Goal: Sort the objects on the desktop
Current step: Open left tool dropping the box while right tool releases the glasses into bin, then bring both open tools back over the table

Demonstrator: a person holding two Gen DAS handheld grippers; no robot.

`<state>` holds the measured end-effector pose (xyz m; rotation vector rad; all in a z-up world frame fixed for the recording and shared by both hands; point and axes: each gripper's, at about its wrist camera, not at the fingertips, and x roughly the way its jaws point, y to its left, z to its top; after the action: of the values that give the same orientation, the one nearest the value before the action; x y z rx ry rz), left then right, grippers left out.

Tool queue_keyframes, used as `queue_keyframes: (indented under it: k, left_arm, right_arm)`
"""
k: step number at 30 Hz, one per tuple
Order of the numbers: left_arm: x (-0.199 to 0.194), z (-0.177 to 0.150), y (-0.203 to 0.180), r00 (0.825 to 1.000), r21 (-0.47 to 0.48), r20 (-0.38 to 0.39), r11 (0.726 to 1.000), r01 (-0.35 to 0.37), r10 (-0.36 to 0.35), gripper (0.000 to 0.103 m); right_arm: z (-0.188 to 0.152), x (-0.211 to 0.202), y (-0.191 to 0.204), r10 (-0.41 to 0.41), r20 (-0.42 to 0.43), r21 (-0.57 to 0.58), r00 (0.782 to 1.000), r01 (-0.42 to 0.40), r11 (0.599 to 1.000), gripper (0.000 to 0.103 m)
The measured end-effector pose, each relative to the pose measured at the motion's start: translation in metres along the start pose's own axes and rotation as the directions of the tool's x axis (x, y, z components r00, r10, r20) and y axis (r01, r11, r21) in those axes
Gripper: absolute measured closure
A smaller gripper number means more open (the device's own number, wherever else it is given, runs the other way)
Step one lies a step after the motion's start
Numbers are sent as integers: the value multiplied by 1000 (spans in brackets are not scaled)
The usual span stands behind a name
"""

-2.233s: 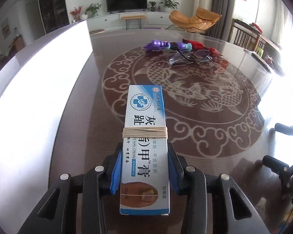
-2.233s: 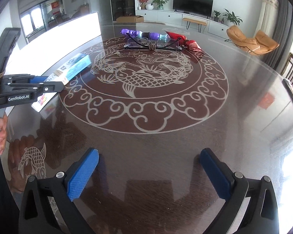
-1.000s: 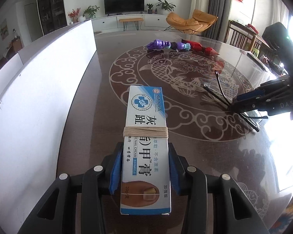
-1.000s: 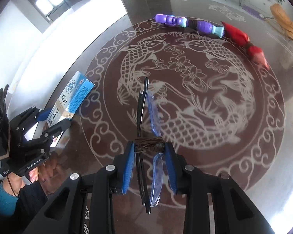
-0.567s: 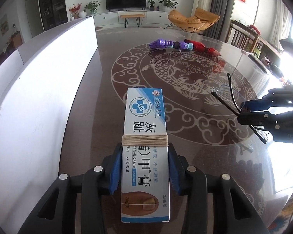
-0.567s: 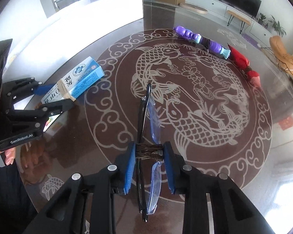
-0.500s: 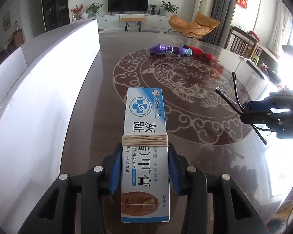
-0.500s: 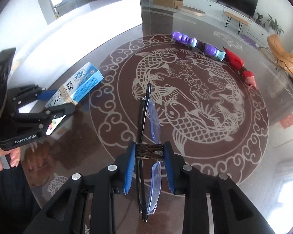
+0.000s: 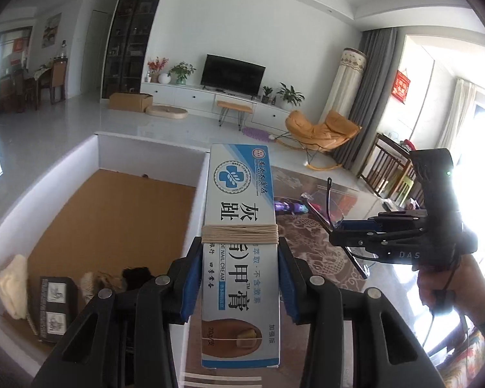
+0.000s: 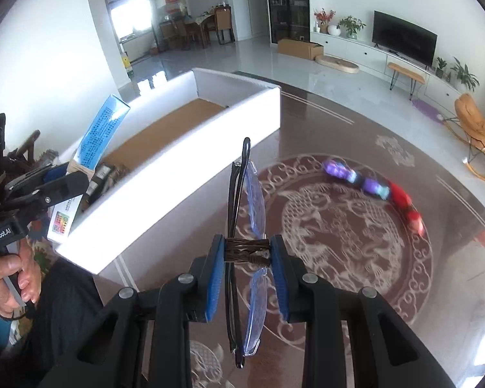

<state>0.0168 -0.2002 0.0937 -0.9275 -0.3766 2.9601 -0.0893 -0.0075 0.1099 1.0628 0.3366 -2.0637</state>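
My left gripper (image 9: 240, 278) is shut on a blue-and-white nail cream box (image 9: 241, 200) bound with tan string, held up over the right wall of the white bin (image 9: 199, 194). The same nail cream box (image 10: 102, 132) and left gripper (image 10: 58, 181) show at the left of the right wrist view, above the bin. My right gripper (image 10: 247, 258) is shut on folded black-framed glasses (image 10: 253, 194) wound with brown thread, held above the table beside the bin's long wall (image 10: 190, 174). In the left wrist view the right gripper (image 9: 346, 234) holds the glasses (image 9: 329, 207) to the right.
The bin has a brown floor (image 9: 113, 213); a dark box (image 9: 53, 304), a cream lump (image 9: 13, 284) and a brush lie at its near end. A purple toy (image 10: 355, 177) and a red toy (image 10: 404, 203) lie on the patterned table (image 10: 339, 242). A person's hands hold both grippers.
Both grippers have risen off the table with their loads. The left one now looks over the bin's wall into its inside; the right one has swung toward the bin.
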Motion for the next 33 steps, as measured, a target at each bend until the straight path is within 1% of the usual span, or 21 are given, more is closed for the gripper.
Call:
queue_keyframes:
  k: [2,4,6,8,10,12,13,14,15,16,17,18,21,23,24,26,27,28,29,31,33]
  left_arm:
    - [-6,8,34,998,-20,-6,998,-66,66,61]
    - [-5,12,71,992,-56,-33,991,-121,119,61]
    - [0,10,106,979,-83,-85,978,-192,185,61]
    - [8,2,138,965,-113,-145,965,-237,220,61]
    - [18,-8,163,946,-140,-214,951,-276,243,61]
    - [28,-19,181,916,-156,-291,930,-332,278,59]
    - [33,-24,188,896,-163,-327,916,-366,300,58]
    - [36,-29,192,883,-173,-346,903,-393,318,50]
    - [36,-34,196,879,-187,-346,894,-407,327,43]
    - [32,-39,197,883,-204,-334,889,-409,330,27]
    - [28,-42,196,892,-220,-310,888,-404,329,19]
    - [24,-44,193,899,-230,-287,887,-401,332,17]
    - [16,-41,170,917,-227,-230,898,-377,327,16]
    - [8,-37,145,932,-200,-187,916,-346,311,16]
    - [7,-35,129,942,-182,-166,929,-321,293,16]
    - [3,-28,92,965,-144,-129,959,-246,228,16]
    - [5,-24,71,976,-120,-114,972,-200,187,16]
    - [7,-22,46,984,-90,-102,984,-154,144,13]
    - [10,-21,23,990,-58,-93,993,-108,102,7]
    - [19,-25,-21,996,6,-90,1000,-13,14,0]
    - [40,-36,-59,990,57,-129,997,60,-52,0]
  right_arm:
    - [27,9,26,73,31,4,997,-73,997,74]
    - [52,23,57,170,48,11,984,-170,985,74]
    - [71,42,91,256,46,15,966,-257,966,74]
    - [83,64,124,316,27,12,948,-316,949,74]
    - [87,89,155,364,-16,10,931,-364,931,74]
    - [83,115,181,391,-71,9,918,-391,920,72]
    - [80,126,191,385,-98,1,918,-387,922,71]
    - [75,136,201,369,-119,-13,922,-373,928,69]
    - [71,144,209,352,-137,-27,926,-358,933,57]
    - [66,148,213,335,-144,-37,931,-343,938,41]
    - [61,149,215,327,-134,-42,936,-335,941,35]
    - [57,145,214,323,-108,-46,940,-330,943,29]
    - [47,119,198,306,-2,-53,952,-305,951,22]
    - [36,94,174,266,94,-41,959,-263,964,10]
    - [29,81,155,228,140,-28,964,-226,974,0]
    - [10,64,121,123,204,8,971,-127,992,0]
    - [-3,60,102,74,209,23,975,-80,997,0]
    - [-18,56,82,17,205,39,979,-26,999,0]
    - [-35,52,61,-42,197,60,980,31,998,0]
    - [-71,52,17,-166,143,112,976,151,982,0]
    - [-109,47,-30,-258,63,185,964,243,952,0]
